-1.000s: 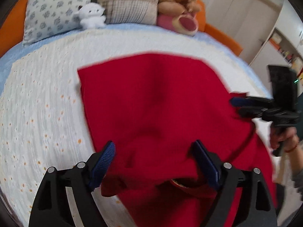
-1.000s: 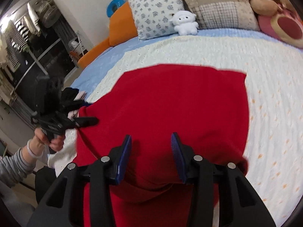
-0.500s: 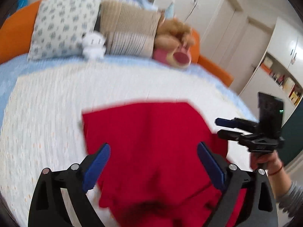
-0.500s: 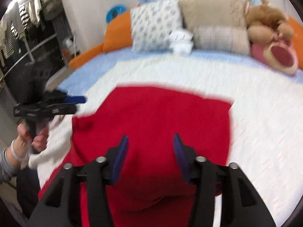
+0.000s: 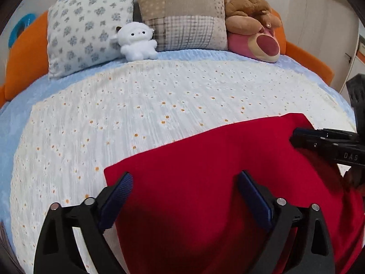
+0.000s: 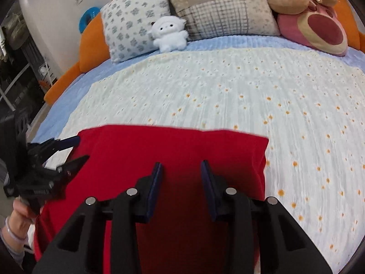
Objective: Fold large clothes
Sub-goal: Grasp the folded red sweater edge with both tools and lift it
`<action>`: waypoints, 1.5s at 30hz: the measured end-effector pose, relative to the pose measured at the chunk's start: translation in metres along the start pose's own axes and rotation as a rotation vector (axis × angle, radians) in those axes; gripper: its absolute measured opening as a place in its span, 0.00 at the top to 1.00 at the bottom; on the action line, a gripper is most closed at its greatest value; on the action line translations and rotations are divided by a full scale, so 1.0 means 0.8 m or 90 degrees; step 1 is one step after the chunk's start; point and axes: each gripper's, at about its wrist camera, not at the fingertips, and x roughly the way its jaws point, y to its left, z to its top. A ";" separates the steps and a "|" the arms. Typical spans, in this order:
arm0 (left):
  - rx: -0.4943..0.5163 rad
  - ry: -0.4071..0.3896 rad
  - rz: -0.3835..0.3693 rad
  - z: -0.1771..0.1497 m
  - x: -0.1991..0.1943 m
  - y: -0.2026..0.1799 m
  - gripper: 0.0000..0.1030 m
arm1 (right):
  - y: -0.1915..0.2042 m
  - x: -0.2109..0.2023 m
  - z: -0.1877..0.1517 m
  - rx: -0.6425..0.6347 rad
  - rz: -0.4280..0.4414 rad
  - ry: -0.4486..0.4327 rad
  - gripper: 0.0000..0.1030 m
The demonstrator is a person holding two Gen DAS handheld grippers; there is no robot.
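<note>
Looking down a bed (image 5: 68,96): pale daisy-print coverlet (image 6: 228,86) over a blue sheet (image 5: 22,105), orange padded surround (image 5: 25,52) behind. Red garment (image 5: 205,159) spread flat at lower centre, far edge straight, near part running out of frame bottom. Left gripper (image 5: 183,189) low centre, jaws spread wide above the red cloth, nothing pinched. Right gripper (image 6: 181,178) low centre, jaws just narrowed to a modest gap, released, cloth below, not clamped. Along top: floral pillow (image 5: 89,22), patchwork pillow (image 5: 182,13), white plush (image 5: 136,41), brown plush (image 5: 248,11) on a pink one (image 5: 257,43). White cupboards (image 5: 319,22) upper right, dark rack (image 6: 13,57) upper left.
</note>
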 end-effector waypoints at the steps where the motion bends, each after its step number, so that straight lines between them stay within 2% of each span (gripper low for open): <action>1: -0.004 0.001 -0.003 0.001 -0.001 0.002 0.08 | 0.002 -0.001 0.000 -0.004 -0.003 0.000 0.65; 5: -0.038 0.009 -0.016 -0.007 -0.039 0.012 0.09 | 0.004 -0.033 -0.005 -0.009 -0.008 0.003 0.62; 7: -0.057 0.004 -0.037 -0.018 -0.078 0.017 0.09 | 0.014 -0.079 -0.019 -0.026 0.002 -0.004 0.59; 9: -0.078 0.002 -0.081 -0.037 -0.137 0.025 0.08 | 0.027 -0.135 -0.043 -0.042 0.010 -0.011 0.42; 10: -0.083 0.008 -0.097 -0.049 -0.162 0.026 0.08 | 0.033 -0.165 -0.058 -0.045 0.018 -0.009 0.28; 11: -0.084 0.022 -0.111 -0.063 -0.187 0.027 0.08 | 0.039 -0.192 -0.074 -0.046 0.031 -0.006 0.21; 13: -0.095 0.080 -0.141 -0.104 -0.241 0.028 0.06 | 0.047 -0.242 -0.114 -0.025 0.072 0.015 0.14; 14: -0.106 0.108 -0.158 -0.124 -0.258 0.029 0.06 | 0.047 -0.263 -0.139 0.005 0.105 0.039 0.09; 15: -0.121 0.129 -0.177 -0.140 -0.268 0.032 0.05 | 0.045 -0.275 -0.157 0.034 0.132 0.056 0.08; 17: -0.180 0.191 -0.220 -0.186 -0.280 0.038 0.05 | 0.038 -0.289 -0.212 0.138 0.211 0.116 0.08; 20: -0.244 0.257 -0.281 -0.241 -0.274 0.033 0.06 | 0.032 -0.288 -0.270 0.237 0.274 0.160 0.09; 22: -0.261 0.277 -0.290 -0.263 -0.267 0.026 0.06 | 0.033 -0.283 -0.301 0.280 0.292 0.184 0.11; 24: -0.287 0.301 -0.321 -0.284 -0.258 0.014 0.06 | 0.039 -0.280 -0.315 0.286 0.291 0.191 0.11; 29: -0.358 0.352 -0.368 -0.335 -0.229 -0.017 0.06 | 0.058 -0.259 -0.321 0.286 0.281 0.223 0.14; 32: -0.393 0.332 -0.368 -0.346 -0.221 -0.021 0.04 | 0.066 -0.243 -0.318 0.284 0.269 0.232 0.14; 37: -0.457 0.264 -0.386 -0.350 -0.231 -0.011 0.03 | 0.044 -0.235 -0.323 0.357 0.284 0.207 0.13; 42: -0.470 0.246 -0.393 -0.350 -0.234 -0.012 0.03 | 0.032 -0.215 -0.326 0.416 0.291 0.213 0.25; 45: -0.452 0.245 -0.410 -0.339 -0.232 -0.021 0.04 | 0.034 -0.210 -0.323 0.416 0.276 0.220 0.37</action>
